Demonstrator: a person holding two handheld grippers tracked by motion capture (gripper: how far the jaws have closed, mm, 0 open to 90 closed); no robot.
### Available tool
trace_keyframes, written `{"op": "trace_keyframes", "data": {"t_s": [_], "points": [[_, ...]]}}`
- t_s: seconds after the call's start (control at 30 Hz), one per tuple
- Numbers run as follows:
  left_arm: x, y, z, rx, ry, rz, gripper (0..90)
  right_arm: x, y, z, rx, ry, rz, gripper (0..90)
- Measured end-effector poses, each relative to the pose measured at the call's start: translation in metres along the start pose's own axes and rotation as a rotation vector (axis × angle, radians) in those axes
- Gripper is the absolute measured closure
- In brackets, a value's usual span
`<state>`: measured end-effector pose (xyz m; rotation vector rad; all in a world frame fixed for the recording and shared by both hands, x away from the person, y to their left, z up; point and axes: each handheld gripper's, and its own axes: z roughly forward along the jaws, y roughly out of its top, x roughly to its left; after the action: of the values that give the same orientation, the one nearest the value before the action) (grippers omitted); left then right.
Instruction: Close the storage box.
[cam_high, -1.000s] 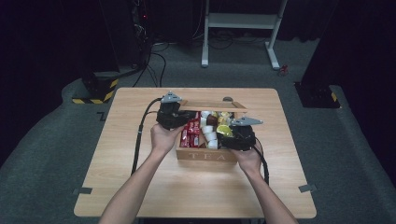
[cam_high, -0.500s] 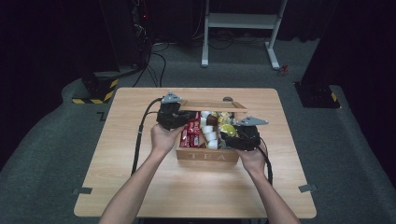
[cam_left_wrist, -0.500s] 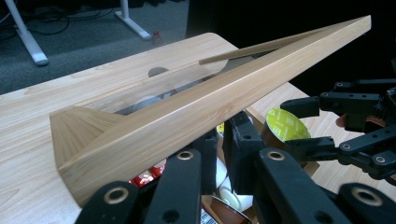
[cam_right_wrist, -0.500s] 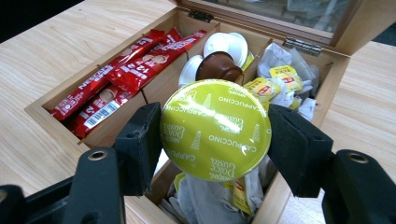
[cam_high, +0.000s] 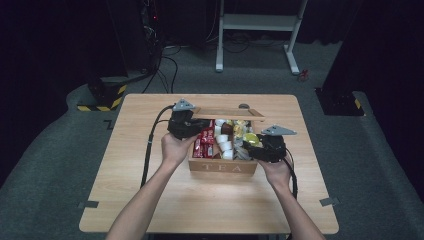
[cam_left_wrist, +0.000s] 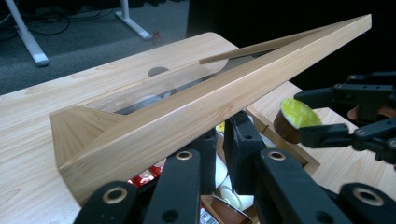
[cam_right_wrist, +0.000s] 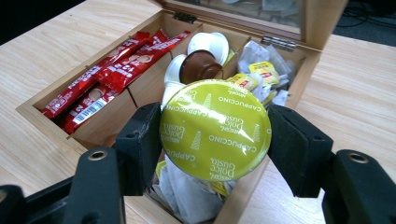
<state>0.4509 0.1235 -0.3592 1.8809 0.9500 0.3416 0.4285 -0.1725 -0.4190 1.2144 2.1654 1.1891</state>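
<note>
Above the tea box (cam_high: 223, 166), right gripper (cam_right_wrist: 215, 135) still clamps the capsule (cam_right_wrist: 215, 129); left gripper (cam_left_wrist: 215, 154) keeps pinching the lid (cam_left_wrist: 196, 112).

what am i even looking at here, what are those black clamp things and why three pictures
A person sits at a wooden table holding a hand-held gripper in each hand; no robot arm is involved. The high view looks down from above. The other two pictures come from cameras riding on each gripper, looking along its black jaws. On the table stands a wooden tea box with red sachets, capsules and tea bags inside. The left gripper props up the box's lid. The right gripper pinches a capsule with a green cappuccino lid over the box.
</note>
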Motion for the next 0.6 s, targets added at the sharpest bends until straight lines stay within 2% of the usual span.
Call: {"op": "trace_keyframes", "data": {"t_s": [0.27,0.37,0.6], "points": [[-0.001,-0.001,-0.001,-0.001,0.001,0.0,83.0,-0.01,-0.004,-0.009,-0.01,-0.01,0.017,37.6],[0.0,0.0,-0.001,-0.001,-0.001,-0.003,83.0,-0.016,-0.008,-0.012,-0.012,-0.019,0.047,37.6],[-0.001,-0.001,-0.002,0.001,0.0,0.005,83.1,-0.03,-0.016,-0.021,-0.017,-0.041,0.081,37.7]]}}
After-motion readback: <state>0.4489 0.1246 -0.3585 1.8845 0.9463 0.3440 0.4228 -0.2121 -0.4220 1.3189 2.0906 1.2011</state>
